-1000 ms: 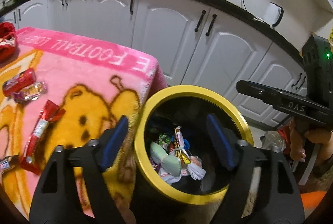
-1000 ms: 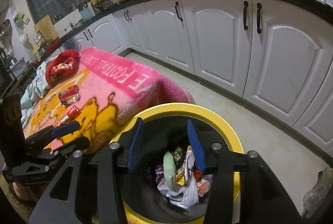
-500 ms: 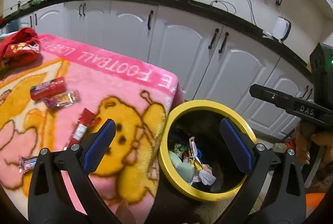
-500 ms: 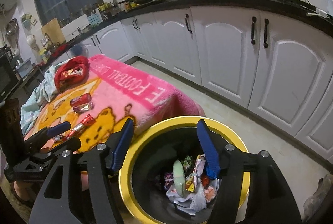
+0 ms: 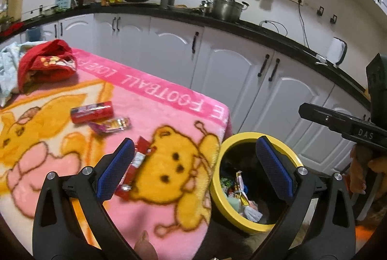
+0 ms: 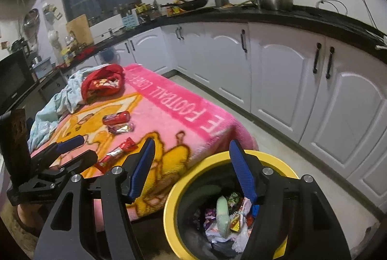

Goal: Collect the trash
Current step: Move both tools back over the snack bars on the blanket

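Note:
A yellow-rimmed black bin (image 5: pixel 219 189) (image 6: pixel 278 162) holding wrappers stands beside a table under a pink blanket (image 5: pixel 154 100) (image 6: pixel 174 112). On the blanket lie a long red wrapper (image 5: pixel 135 163) (image 6: pixel 116 153), a red packet (image 5: pixel 92 112) (image 6: pixel 116 117) and a shiny purple wrapper (image 5: pixel 110 125) (image 6: pixel 122 127). My left gripper (image 5: pixel 193 163) is open and empty, spanning the blanket's corner and the bin; it also shows in the right wrist view (image 6: pixel 77 148). My right gripper (image 6: pixel 191 168) is open and empty above the bin's left rim; its body shows at the right of the left wrist view (image 5: pixel 338 124).
A red cloth item (image 5: pixel 46 64) (image 6: pixel 101 83) and a pale blue cloth (image 6: pixel 60 102) lie at the blanket's far end. White kitchen cabinets (image 5: pixel 232 71) (image 6: pixel 290 81) under a black counter run behind the table and the bin.
Both grippers have risen and drawn back from the bin. The left one has swung left over the blanket's corner, and both jaws stand wider apart.

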Motion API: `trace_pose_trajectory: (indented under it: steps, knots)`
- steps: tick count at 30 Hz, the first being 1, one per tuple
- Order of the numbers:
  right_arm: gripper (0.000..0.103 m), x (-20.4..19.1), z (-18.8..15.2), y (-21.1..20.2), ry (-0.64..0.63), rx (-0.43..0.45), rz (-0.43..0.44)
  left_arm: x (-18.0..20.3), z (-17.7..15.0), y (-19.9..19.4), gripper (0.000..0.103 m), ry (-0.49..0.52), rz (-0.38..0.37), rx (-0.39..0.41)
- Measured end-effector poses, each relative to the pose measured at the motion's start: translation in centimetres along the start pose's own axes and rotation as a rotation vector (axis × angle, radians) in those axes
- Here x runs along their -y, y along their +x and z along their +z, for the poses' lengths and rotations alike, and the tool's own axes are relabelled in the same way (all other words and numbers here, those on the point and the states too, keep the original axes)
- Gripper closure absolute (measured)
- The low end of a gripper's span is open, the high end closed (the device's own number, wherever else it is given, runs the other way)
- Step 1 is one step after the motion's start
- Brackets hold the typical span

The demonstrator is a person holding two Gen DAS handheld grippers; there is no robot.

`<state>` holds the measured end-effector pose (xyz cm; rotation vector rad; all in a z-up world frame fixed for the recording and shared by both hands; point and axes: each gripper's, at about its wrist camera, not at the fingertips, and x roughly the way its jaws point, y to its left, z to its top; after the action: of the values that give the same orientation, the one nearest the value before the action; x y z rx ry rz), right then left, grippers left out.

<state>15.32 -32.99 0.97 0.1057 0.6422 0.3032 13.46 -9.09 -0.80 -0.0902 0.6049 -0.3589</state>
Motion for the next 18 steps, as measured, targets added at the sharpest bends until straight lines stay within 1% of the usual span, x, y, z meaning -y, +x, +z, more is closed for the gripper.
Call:
trace_pose_trajectory:
  steps: [7, 18]
  knots:
    - [0.041, -2.6, 0.6, 0.2, -0.057, 0.010, 0.046, -2.0, -0.1, -1.9, 0.011, -0.032, 0.023, 0.030]
    - [0.041, -6.0, 1.2, 1.1, -0.125, 0.007, 0.090, -5.0, -0.6, -4.2, 0.011, -0.077, 0.068, 0.060]
